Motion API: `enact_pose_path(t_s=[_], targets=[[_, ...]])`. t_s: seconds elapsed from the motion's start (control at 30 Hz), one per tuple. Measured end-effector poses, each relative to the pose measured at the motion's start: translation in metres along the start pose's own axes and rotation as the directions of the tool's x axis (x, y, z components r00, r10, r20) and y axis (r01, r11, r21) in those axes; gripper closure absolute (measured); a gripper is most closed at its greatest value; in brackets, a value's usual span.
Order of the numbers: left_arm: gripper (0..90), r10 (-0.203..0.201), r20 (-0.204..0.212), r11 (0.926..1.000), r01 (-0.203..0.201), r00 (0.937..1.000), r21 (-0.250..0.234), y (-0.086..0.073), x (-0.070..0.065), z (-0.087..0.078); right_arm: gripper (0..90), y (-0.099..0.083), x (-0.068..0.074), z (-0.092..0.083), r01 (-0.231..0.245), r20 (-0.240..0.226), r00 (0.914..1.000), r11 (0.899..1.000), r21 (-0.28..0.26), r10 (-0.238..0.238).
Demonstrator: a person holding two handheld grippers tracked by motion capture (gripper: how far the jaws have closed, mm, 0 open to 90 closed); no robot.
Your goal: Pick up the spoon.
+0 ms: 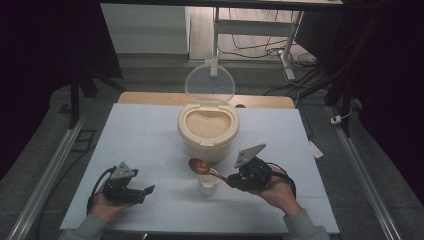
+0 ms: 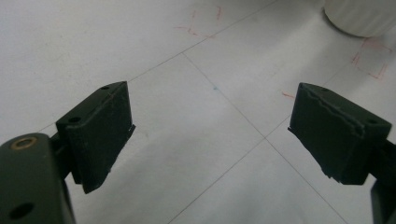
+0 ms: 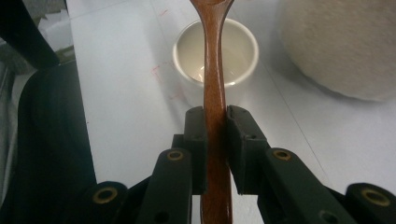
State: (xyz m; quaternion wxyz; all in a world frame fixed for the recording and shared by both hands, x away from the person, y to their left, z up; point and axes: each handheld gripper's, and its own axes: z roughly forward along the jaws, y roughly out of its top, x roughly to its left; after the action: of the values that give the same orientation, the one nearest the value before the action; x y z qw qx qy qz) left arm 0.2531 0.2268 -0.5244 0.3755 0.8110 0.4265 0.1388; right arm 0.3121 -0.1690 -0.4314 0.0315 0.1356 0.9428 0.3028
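A cream rice container [image 1: 208,131] full of rice stands at the table's middle, its clear round lid [image 1: 210,84] tipped up behind it. A small white cup [image 1: 208,185] [image 3: 215,51] stands in front of it. My right gripper [image 1: 233,181] [image 3: 215,116] is shut on the handle of a brown wooden spoon [image 1: 201,167] [image 3: 215,93]. The spoon's bowl hangs above and left of the cup, near the container's front wall. My left gripper [image 1: 148,190] [image 2: 212,126] rests open at the front left, its jaws wide over bare table.
The white table [image 1: 145,135] carries thin grid lines and faint red corner marks [image 2: 205,23]. A dark cable [image 1: 285,175] loops by the right hand. Metal rails [image 1: 55,165] run along both sides of the table, and a desk frame [image 1: 255,30] stands behind.
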Motion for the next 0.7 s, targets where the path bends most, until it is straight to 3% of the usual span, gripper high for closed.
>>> enact_pose_path(t_s=[0.23, 0.37, 0.57, 0.7], targets=[[13.1, 0.009, 0.002, 0.9999, -0.009, 1.0, -0.008, 0.001, -0.002, -0.001, 78.2, 0.001, 0.003, 0.002, 0.015, -0.001, 0.9999, 1.0, -0.001, -0.015], [13.3, 0.033, 0.023, 0.999, -0.032, 0.9992, -0.03, 0.006, -0.005, -0.006, 78.2, 0.0, 0.001, 0.001, 0.008, 0.005, 1.0, 1.0, 0.009, -0.008], [14.3, 0.085, 0.048, 0.994, -0.082, 0.9952, -0.073, 0.024, -0.017, -0.016, 78.2, 0.002, 0.002, 0.0, 0.021, 0.004, 0.9998, 1.0, -0.003, -0.021], [15.3, 0.13, 0.076, 0.9874, -0.122, 0.9886, -0.101, 0.04, -0.028, -0.021, 78.2, 0.004, 0.004, 0.0, 0.026, 0.0, 0.9997, 1.0, 0.003, -0.026]])
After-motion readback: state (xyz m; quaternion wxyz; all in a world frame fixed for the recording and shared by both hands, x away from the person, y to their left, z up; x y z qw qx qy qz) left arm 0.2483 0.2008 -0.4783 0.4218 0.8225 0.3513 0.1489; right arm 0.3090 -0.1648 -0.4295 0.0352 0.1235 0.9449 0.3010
